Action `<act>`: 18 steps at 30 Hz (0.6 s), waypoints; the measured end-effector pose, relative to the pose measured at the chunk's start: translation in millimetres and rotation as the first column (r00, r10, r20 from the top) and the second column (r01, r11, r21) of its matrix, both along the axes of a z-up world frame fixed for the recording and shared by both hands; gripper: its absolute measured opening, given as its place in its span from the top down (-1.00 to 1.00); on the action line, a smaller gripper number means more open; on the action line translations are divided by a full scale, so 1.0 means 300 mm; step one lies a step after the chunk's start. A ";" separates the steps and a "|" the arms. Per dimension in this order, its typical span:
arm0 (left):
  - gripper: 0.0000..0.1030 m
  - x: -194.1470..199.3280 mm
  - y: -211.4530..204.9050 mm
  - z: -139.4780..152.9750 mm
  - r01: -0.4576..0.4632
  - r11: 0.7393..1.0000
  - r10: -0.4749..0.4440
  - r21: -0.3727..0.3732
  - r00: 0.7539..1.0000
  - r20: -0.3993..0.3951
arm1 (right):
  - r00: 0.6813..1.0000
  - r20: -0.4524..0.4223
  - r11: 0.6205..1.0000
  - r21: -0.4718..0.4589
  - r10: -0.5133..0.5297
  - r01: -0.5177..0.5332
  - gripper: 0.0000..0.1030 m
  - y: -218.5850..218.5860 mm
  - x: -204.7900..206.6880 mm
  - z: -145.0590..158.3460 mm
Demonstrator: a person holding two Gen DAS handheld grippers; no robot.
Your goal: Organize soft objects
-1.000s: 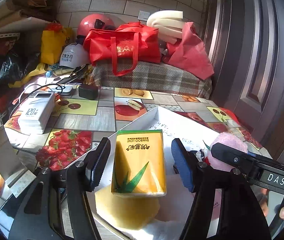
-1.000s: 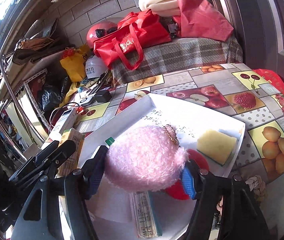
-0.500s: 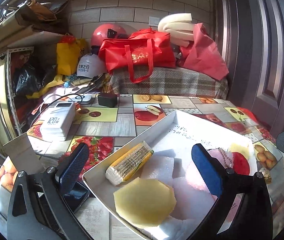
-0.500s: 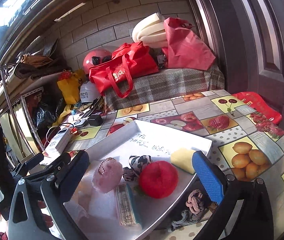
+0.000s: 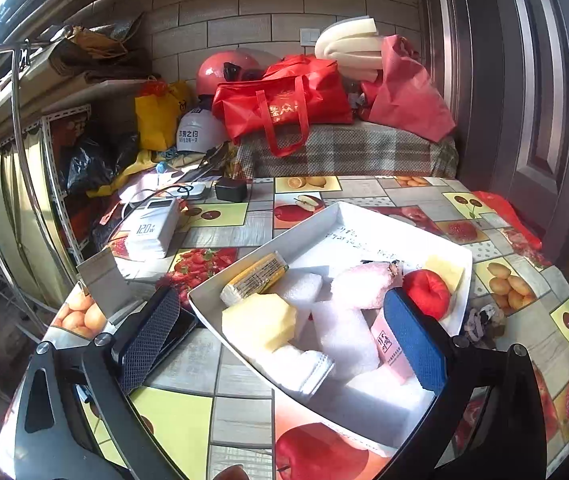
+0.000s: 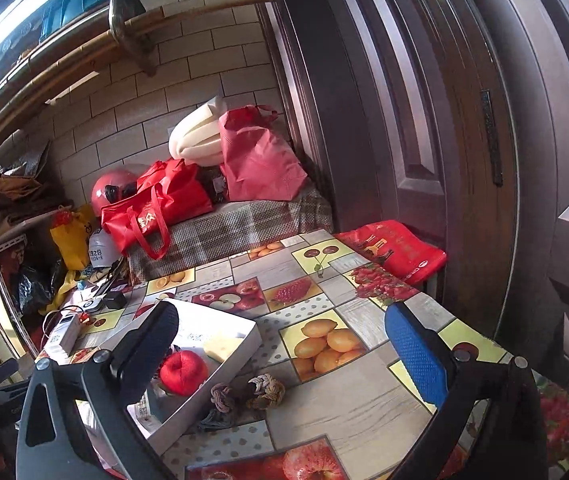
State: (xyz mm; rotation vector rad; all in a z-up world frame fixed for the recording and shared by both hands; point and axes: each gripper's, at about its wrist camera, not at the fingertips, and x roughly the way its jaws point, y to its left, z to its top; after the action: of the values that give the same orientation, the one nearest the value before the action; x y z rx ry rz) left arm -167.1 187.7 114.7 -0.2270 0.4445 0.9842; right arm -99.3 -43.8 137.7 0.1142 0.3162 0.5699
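Note:
A white tray (image 5: pixel 364 240) on the fruit-print table holds a yellow tissue pack (image 5: pixel 254 278) lying on its side, a yellow sponge (image 5: pixel 258 322), white foam pieces (image 5: pixel 344 336), a pink fluffy ball (image 5: pixel 360 290), a red plush apple (image 5: pixel 426 294) and a pink pack (image 5: pixel 390 346). My left gripper (image 5: pixel 280 304) hovers open over the tray's near end, holding nothing. My right gripper (image 6: pixel 282 320) stands open and empty above the table, to the right of the tray (image 6: pixel 208 388). A knotted rope toy (image 6: pixel 244 396) lies on the table beside the tray's wall, near the red apple (image 6: pixel 182 372).
A white power bank (image 5: pixel 150 228) with cables and a black phone (image 5: pixel 176 332) lie left of the tray. Red bags (image 5: pixel 280 100), helmets and rolled foam pile up on a checked cloth at the back. A dark door (image 6: pixel 424 120) stands at right, a flat red bag (image 6: pixel 396 250) by it.
Both grippers opened and drew back and up. The left one let go of the yellow tissue pack, the right one of the pink ball; both now lie in the tray. The right view swung right.

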 end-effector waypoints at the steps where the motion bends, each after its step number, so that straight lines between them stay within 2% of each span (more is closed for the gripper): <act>1: -1.00 -0.006 -0.031 0.005 0.005 1.000 -0.005 0.005 1.000 0.000 | 1.000 0.018 1.000 0.005 -0.004 0.004 -1.00 -0.021 -0.015 0.010; 6: -1.00 -0.014 -0.127 0.026 0.079 0.996 -0.079 -0.033 0.997 -0.002 | 0.991 0.122 0.998 0.049 -0.045 0.039 -1.00 -0.101 -0.093 0.045; 10: -1.00 -0.021 -0.200 0.052 0.083 0.997 -0.083 -0.001 0.996 -0.027 | 0.994 0.107 0.997 0.073 -0.002 -0.006 -1.00 -0.133 -0.117 0.047; 14: -1.00 -0.030 -0.284 0.073 0.043 0.996 -0.038 0.082 0.997 -0.062 | 0.995 0.095 0.998 0.065 0.008 -0.014 -1.00 -0.156 -0.142 0.044; 18: -1.00 -0.037 -0.332 0.084 0.095 0.994 -0.092 0.053 0.994 -0.051 | 0.995 0.095 0.996 0.086 0.003 -0.011 -1.00 -0.194 -0.167 0.048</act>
State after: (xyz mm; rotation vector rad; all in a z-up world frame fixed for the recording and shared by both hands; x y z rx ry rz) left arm -178.1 88.1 139.9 -0.1316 0.4671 0.9104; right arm -149.5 -102.1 152.0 0.1693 0.2000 0.5944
